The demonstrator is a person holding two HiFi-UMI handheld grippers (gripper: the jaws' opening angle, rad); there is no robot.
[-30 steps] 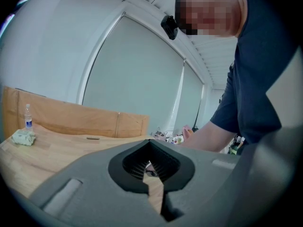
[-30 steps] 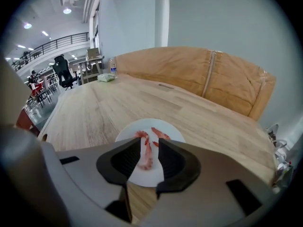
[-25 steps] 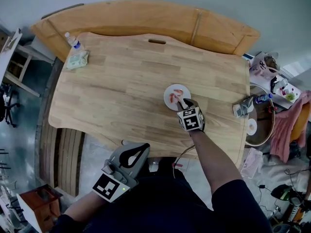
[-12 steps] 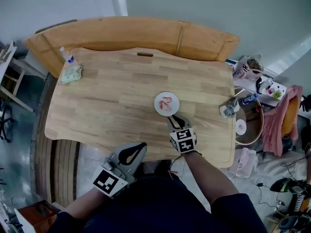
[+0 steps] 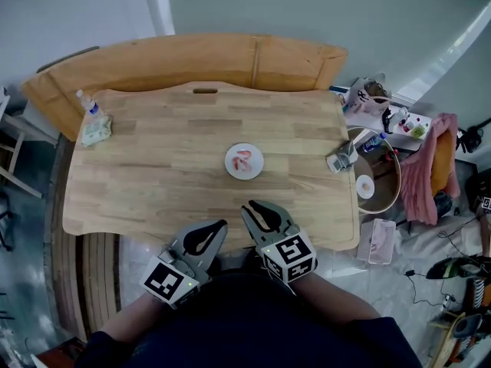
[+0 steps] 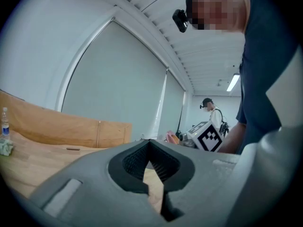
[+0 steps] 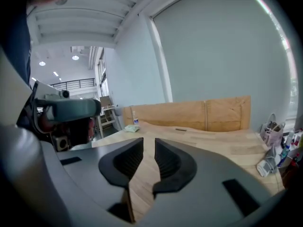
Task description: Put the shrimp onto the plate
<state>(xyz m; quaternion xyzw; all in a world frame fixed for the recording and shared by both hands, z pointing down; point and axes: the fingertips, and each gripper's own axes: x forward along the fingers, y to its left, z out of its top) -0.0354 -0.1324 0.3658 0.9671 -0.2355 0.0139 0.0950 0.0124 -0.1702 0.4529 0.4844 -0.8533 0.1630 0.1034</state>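
A small white plate (image 5: 232,169) sits mid-table on the wooden table (image 5: 153,159), with pink shrimp (image 5: 244,159) lying on it. Both grippers hover at the table's near edge, well short of the plate. My right gripper (image 5: 252,206) points toward the plate. Its jaws (image 7: 149,143) are closing with a narrow gap left and nothing between them. My left gripper (image 5: 220,225) is beside it on the left. Its tips (image 6: 149,142) meet, with nothing held.
A water bottle (image 5: 86,104) and a crumpled pale cloth (image 5: 96,131) lie at the table's far left corner. A grey object (image 5: 340,158) sits at the right edge. An orange bench (image 5: 192,56) runs behind the table. A round stand (image 5: 376,182) and clutter stand to the right.
My right gripper has drawn back from the plate to the table's near edge, beside the left gripper. The shrimp stay on the plate. The head view has shifted.
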